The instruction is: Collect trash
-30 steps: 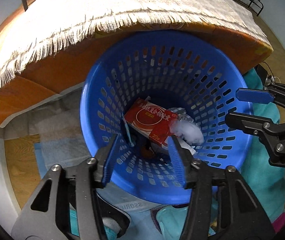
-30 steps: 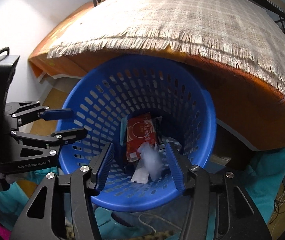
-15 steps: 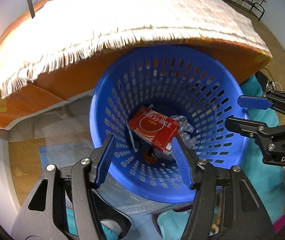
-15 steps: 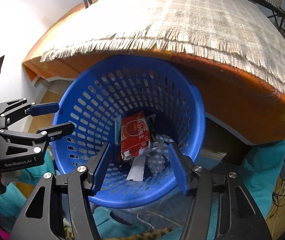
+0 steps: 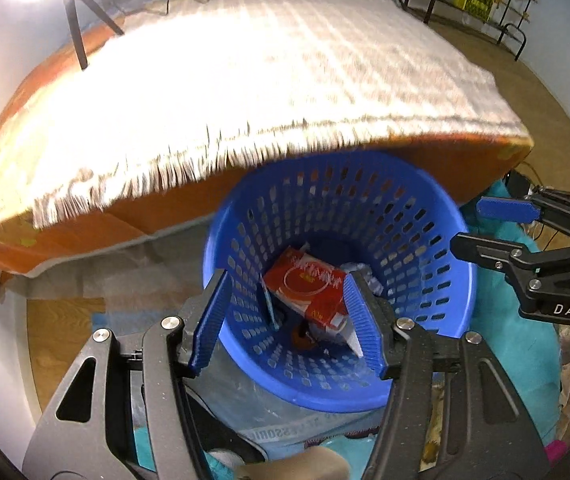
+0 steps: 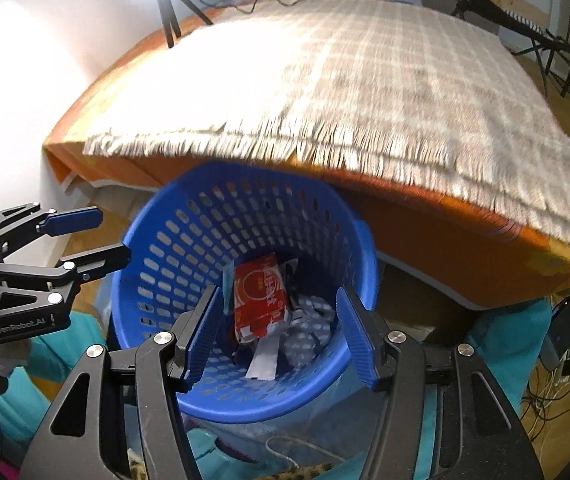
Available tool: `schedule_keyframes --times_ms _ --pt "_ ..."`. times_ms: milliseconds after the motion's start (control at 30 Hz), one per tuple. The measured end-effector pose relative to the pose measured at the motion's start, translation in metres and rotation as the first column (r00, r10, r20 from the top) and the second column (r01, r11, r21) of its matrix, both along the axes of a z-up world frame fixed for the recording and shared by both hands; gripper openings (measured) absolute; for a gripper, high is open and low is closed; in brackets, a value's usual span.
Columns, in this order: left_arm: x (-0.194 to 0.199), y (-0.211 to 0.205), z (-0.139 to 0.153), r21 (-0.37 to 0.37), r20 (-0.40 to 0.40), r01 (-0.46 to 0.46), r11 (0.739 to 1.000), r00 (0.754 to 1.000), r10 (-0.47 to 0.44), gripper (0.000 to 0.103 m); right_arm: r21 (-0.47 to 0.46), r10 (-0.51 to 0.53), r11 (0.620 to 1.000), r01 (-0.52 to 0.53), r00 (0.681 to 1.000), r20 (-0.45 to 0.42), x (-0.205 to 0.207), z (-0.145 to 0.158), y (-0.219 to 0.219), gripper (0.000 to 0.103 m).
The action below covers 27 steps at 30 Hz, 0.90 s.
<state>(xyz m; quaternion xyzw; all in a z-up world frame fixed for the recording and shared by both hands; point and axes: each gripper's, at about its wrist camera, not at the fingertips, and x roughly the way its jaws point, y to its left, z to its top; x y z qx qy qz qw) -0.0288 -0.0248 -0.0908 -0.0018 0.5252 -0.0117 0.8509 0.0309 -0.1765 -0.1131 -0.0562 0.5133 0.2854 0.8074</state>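
The blue basket (image 5: pixel 425 368) stands on the floor against the near edge of the bed (image 5: pixel 245 92). Inside it lie a red box (image 5: pixel 309 284), a silver blister pack (image 6: pixel 309 328) and a white strip (image 6: pixel 263 364). The left gripper (image 5: pixel 285 320) and right gripper (image 6: pixel 277 336) both hang wide and hold nothing, above the basket.

Setting: a lived-in home room used for recording. Evidence: bed (image 6: pixel 425 240) with orange sheet and fringed woven blanket (image 6: pixel 357 92) filling upper frame; wooden floor (image 5: pixel 57 332) lower left; lamp tripod (image 5: pixel 75 20) upper left; folding rack (image 6: pixel 525 20) upper right.
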Motion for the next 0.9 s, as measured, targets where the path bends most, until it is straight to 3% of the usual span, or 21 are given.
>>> schedule_keyframes --times_ms 100,167,333,400,500,600,667,800,900 --pt "0.001 0.001 0.013 0.007 0.04 -0.011 1.0 0.999 0.011 0.061 0.018 -0.016 1.0 0.016 1.0 0.025 0.002 0.012 -0.003 0.058" --pt "0.004 0.004 0.022 0.008 0.064 -0.019 1.0 0.998 0.018 0.07 0.037 -0.027 0.999 0.026 0.999 0.042 0.004 0.022 -0.006 0.058" --pt "0.01 0.011 0.052 0.011 0.153 -0.045 0.999 0.987 0.042 0.078 0.084 -0.052 0.995 0.044 0.994 0.097 0.012 0.05 -0.009 0.058" --pt "0.015 0.014 0.07 0.005 0.203 -0.056 0.998 0.978 0.054 0.087 0.103 -0.06 0.994 0.048 0.991 0.123 0.015 0.062 -0.01 0.06" --pt "0.023 0.018 0.093 -0.004 0.267 -0.067 0.998 0.961 0.066 0.089 0.14 -0.079 0.989 0.055 0.982 0.173 0.019 0.081 -0.01 0.074" --pt "0.032 0.023 0.117 -0.006 0.332 -0.079 0.997 0.94 0.077 0.091 0.162 -0.097 0.985 0.06 0.969 0.229 0.022 0.099 -0.009 0.076" --pt "0.038 0.027 0.129 -0.011 0.363 -0.081 0.997 0.928 0.08 0.1 0.163 -0.102 0.985 0.06 0.959 0.265 0.025 0.11 -0.007 0.076" --pt "0.049 0.034 0.149 -0.007 0.418 -0.1 0.995 0.904 0.093 0.101 0.177 -0.117 0.982 0.063 0.942 0.315 0.032 0.126 -0.005 0.076" --pt "0.057 0.038 0.155 -0.017 0.43 -0.103 0.995 0.897 0.1 0.101 0.191 -0.141 0.978 0.078 0.928 0.345 0.04 0.135 -0.003 0.082"
